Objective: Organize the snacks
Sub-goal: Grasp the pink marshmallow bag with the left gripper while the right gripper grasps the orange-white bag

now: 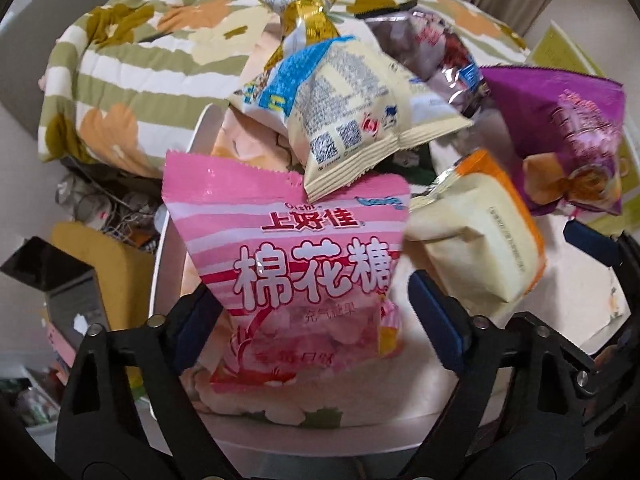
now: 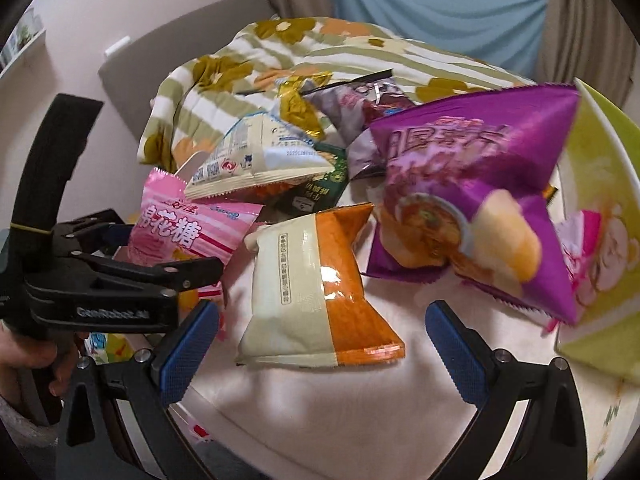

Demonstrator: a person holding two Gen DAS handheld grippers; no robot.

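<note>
Floral bedding (image 1: pixel 120 80) lies beyond both grippers. Left gripper (image 1: pixel 316 312) gapes around the pink marshmallow bag (image 1: pixel 296 256); right gripper (image 2: pixel 320 344) spreads wide before the orange-cream packet (image 2: pixel 316 288).

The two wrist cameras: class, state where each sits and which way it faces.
Left wrist: rides the left gripper, facing forward along its open fingers at the pink bag between them.
Right wrist: rides the right gripper, open, facing the orange and cream packet; the left gripper and a hand show at left.
Shared: pink bag, packet, purple bag.
</note>
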